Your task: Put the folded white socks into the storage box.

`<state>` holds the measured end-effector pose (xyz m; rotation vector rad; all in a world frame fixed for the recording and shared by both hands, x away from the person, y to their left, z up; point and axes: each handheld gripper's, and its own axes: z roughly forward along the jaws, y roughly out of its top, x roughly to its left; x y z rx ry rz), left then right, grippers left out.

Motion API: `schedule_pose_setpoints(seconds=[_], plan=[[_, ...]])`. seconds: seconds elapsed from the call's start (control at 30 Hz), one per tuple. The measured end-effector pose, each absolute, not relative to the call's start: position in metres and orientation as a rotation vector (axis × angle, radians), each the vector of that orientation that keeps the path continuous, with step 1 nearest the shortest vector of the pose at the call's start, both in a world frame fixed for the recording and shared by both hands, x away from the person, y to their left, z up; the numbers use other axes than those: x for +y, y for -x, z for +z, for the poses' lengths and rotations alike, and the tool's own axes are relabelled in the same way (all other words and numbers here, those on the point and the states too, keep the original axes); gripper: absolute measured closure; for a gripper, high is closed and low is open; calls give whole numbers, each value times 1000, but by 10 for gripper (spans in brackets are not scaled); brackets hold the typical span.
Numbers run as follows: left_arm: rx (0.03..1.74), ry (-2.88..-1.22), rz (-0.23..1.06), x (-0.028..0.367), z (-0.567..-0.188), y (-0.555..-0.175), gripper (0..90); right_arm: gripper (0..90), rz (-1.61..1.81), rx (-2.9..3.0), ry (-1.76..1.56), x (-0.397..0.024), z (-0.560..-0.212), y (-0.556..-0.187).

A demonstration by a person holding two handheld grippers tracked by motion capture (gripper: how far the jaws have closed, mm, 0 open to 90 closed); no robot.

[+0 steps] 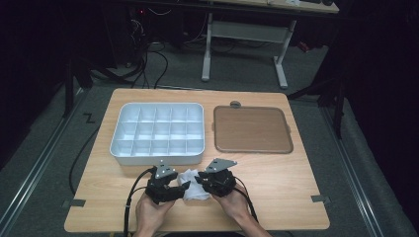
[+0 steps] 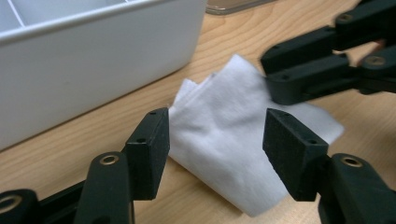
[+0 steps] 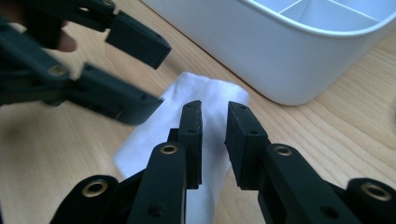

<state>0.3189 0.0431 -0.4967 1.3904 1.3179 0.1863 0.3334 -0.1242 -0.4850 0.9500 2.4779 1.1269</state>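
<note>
One white cloth, two claws, one white compartment tray and one brown flat tray are counted on the wooden table. The compartment tray is divided into a grid of small cells, all of one kind; three rows of five are made out in the high view.

The cloth is laid flat on the table near its front edge, just in front of the compartment tray and between the two claws. It is seen as a thin, soft, plain white square, folded over on itself into several layers, with the loose corners stacked at the end nearest the tray wall. A shallow crease is seen running across it.

The left claw is held with its jaws standing well apart, one on each side of the cloth, and no pad is pressed on it. The right claw is held over the cloth with its jaws drawn close, a narrow gap being left between them; a fold of cloth may be pinched there, but that cannot be told for certain from these angles.
</note>
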Motion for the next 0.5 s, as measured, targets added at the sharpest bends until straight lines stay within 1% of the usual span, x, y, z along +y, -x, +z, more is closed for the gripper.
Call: schedule_pose_setpoints(seconds=[0.23, 0.5], plan=[[1330, -1460, 168, 32, -512, -318, 398, 799, 1121, 2487, -965, -120, -487, -347], [1347, -1484, 171, 30, -519, -325, 376, 808, 1091, 2530, -1019, -119, -502, -364]])
